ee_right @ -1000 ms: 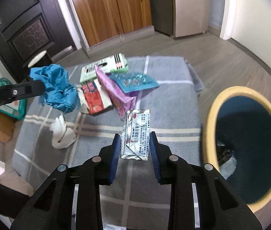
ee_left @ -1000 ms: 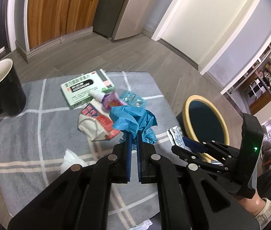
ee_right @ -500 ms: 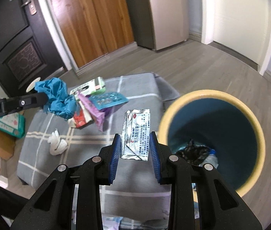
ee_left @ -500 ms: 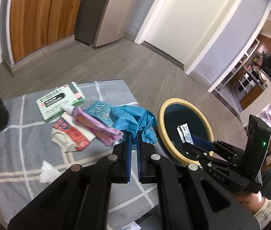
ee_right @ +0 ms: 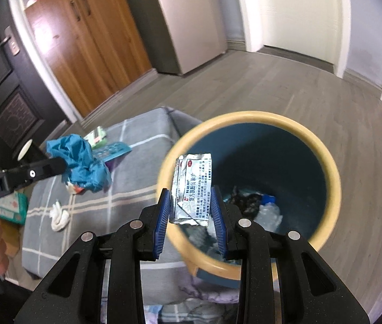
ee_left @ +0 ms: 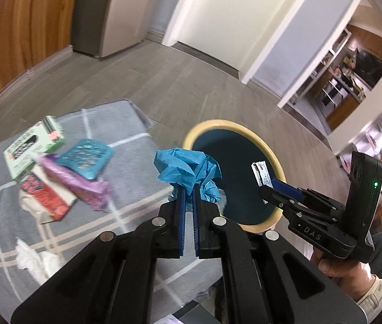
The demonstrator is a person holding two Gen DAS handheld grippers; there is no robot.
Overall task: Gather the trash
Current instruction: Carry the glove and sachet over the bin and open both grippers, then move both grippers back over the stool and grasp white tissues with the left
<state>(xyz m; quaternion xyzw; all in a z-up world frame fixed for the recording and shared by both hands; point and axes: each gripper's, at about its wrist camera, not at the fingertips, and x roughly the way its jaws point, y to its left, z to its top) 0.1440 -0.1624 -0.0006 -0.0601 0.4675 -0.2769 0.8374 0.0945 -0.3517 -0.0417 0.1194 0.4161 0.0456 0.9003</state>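
My left gripper (ee_left: 188,189) is shut on a crumpled blue paper (ee_left: 187,170), held in the air at the near-left rim of the bin (ee_left: 272,159). The bin is dark blue with a yellow rim (ee_right: 247,116) and has trash at its bottom. My right gripper (ee_right: 191,191) is shut on a silver foil sachet (ee_right: 192,189), held over the bin's left rim. In the left wrist view the sachet (ee_left: 261,174) hangs over the bin's opening. The blue paper (ee_right: 79,162) also shows at left in the right wrist view.
A grey checked cloth (ee_left: 126,124) covers the low table. On it lie a green box (ee_left: 33,145), a teal blister pack (ee_left: 85,158), a purple packet (ee_left: 83,186), a red-and-white packet (ee_left: 48,197) and white tissue (ee_left: 37,259). Wooden floor surrounds the bin.
Both grippers have moved right, from above the cloth toward the bin, each with its item. The sachet is now over the bin's rim; the blue paper is at the bin's edge.
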